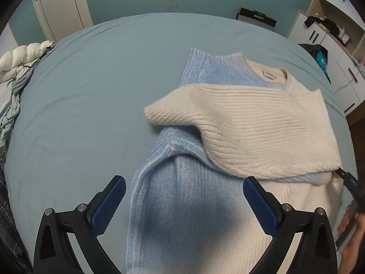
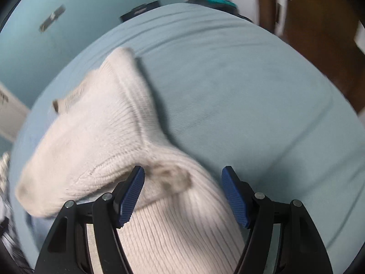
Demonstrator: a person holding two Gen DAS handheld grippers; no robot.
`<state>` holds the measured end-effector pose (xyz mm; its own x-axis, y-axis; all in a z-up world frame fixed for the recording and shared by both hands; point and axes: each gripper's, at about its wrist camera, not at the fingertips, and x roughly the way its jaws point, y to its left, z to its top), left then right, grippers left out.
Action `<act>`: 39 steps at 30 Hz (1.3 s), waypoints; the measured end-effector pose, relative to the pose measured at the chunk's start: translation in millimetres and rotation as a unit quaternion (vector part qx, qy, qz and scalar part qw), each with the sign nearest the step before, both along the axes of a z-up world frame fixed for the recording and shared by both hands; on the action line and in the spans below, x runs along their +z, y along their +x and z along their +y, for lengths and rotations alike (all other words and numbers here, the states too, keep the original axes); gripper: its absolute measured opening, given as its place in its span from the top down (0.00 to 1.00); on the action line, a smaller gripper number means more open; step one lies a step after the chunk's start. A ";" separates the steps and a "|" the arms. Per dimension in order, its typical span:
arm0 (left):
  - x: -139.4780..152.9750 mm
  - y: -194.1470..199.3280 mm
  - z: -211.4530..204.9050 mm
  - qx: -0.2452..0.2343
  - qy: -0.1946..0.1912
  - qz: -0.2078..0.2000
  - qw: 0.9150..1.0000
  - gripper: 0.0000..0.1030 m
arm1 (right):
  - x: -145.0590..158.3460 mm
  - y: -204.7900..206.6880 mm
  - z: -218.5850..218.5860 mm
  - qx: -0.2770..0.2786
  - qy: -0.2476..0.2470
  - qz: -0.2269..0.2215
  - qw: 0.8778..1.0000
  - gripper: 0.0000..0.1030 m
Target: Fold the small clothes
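Observation:
A ribbed knit sweater, half light blue (image 1: 182,194) and half cream (image 1: 262,118), lies flat on the pale blue bed sheet (image 1: 91,91). Its cream sleeve is folded across the chest, cuff pointing left. My left gripper (image 1: 184,179) hangs open above the blue lower body, both blue pads clear of the knit. In the right wrist view, which is blurred, my right gripper (image 2: 182,169) is open over the cream side of the sweater (image 2: 95,141). A bunched cream fold lies between its jaws, close against the left pad, while the right pad stands apart. The right gripper's tip (image 1: 349,182) and a hand (image 1: 351,228) show at the sweater's right edge.
A white puffy duvet (image 1: 20,57) is piled at the bed's left edge. White cabinets with clutter (image 1: 330,34) stand to the right, and a black box (image 1: 255,17) sits beyond the far edge. Wooden floor (image 2: 319,34) borders the bed's right side.

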<state>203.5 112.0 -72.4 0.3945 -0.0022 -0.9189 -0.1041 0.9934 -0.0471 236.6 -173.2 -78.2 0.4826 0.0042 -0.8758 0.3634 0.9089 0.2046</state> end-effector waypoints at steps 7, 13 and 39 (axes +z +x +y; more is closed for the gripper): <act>-4.0 1.3 -11.3 -0.015 0.031 0.003 0.999 0.00 | -18.3 28.1 -0.1 0.015 -0.007 0.007 1.000 0.35; -1.1 1.8 -17.4 -0.027 0.053 -0.005 0.998 0.00 | -36.7 17.7 -54.7 -0.085 0.110 -0.016 0.990 0.35; -43.7 96.8 26.6 -0.099 -0.023 0.011 0.995 0.17 | 15.8 -69.3 68.7 0.001 0.118 0.020 0.993 0.34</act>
